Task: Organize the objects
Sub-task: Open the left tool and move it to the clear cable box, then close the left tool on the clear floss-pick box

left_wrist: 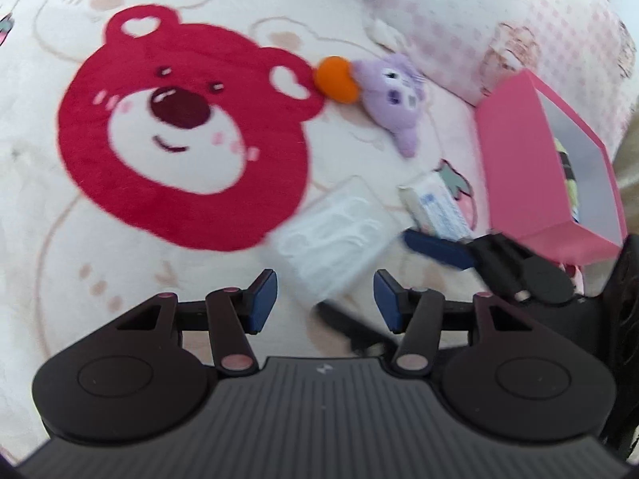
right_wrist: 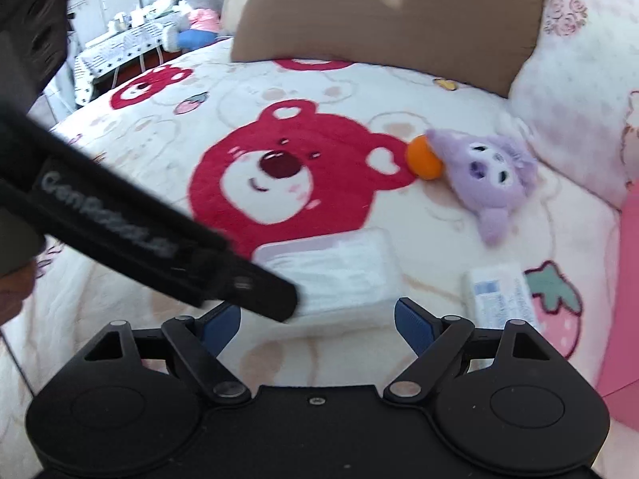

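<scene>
On a bear-print blanket lie a purple plush toy (left_wrist: 393,95) (right_wrist: 489,171), an orange ball (left_wrist: 335,79) (right_wrist: 424,157) touching it, a clear plastic tray (left_wrist: 339,231) (right_wrist: 339,269) and a small white-blue box (left_wrist: 435,205) (right_wrist: 501,293). A pink box (left_wrist: 531,163) (right_wrist: 627,299) stands at the right. My left gripper (left_wrist: 325,301) is open and empty just short of the tray. My right gripper (right_wrist: 317,325) is open and empty, near the tray's front edge; its fingers (left_wrist: 435,249) show in the left wrist view beside the white-blue box.
A brown pillow (right_wrist: 383,12) and a pink-checked pillow (left_wrist: 499,28) (right_wrist: 579,92) lie at the back. The left gripper's body (right_wrist: 120,215) crosses the right wrist view at the left. A table with clutter (right_wrist: 131,36) stands beyond the bed.
</scene>
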A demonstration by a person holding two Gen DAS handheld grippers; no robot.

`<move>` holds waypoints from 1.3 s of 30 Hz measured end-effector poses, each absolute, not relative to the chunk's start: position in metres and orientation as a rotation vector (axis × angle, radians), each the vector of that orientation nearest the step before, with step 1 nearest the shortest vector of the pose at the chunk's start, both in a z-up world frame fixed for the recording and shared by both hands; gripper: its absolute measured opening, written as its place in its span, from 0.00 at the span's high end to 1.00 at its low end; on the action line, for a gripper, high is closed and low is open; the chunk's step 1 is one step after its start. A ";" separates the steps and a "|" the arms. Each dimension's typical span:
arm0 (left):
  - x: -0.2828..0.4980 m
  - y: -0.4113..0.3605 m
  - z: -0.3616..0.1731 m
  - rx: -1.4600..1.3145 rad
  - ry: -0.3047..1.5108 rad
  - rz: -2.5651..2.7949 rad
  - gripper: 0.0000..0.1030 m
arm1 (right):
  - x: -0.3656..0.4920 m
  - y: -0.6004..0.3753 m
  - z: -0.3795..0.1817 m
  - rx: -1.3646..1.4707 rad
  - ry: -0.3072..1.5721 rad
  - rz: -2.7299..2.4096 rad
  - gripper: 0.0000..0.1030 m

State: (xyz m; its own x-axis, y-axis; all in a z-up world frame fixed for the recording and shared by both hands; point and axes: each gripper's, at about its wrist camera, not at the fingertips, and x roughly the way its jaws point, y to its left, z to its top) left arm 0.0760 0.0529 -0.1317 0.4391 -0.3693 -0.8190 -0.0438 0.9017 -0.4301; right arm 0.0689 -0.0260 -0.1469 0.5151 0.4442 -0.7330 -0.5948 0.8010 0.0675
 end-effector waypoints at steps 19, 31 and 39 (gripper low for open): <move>0.089 0.063 -0.168 -0.570 1.043 -0.228 0.50 | 0.094 -0.019 -0.177 -0.249 0.865 0.688 0.05; 0.081 0.058 -0.162 -0.548 1.052 -0.225 0.52 | 0.079 -0.014 -0.173 -0.226 0.860 0.631 0.09; 0.067 0.055 -0.151 -0.521 1.072 -0.232 0.54 | 0.072 -0.015 -0.165 -0.177 0.916 0.616 0.09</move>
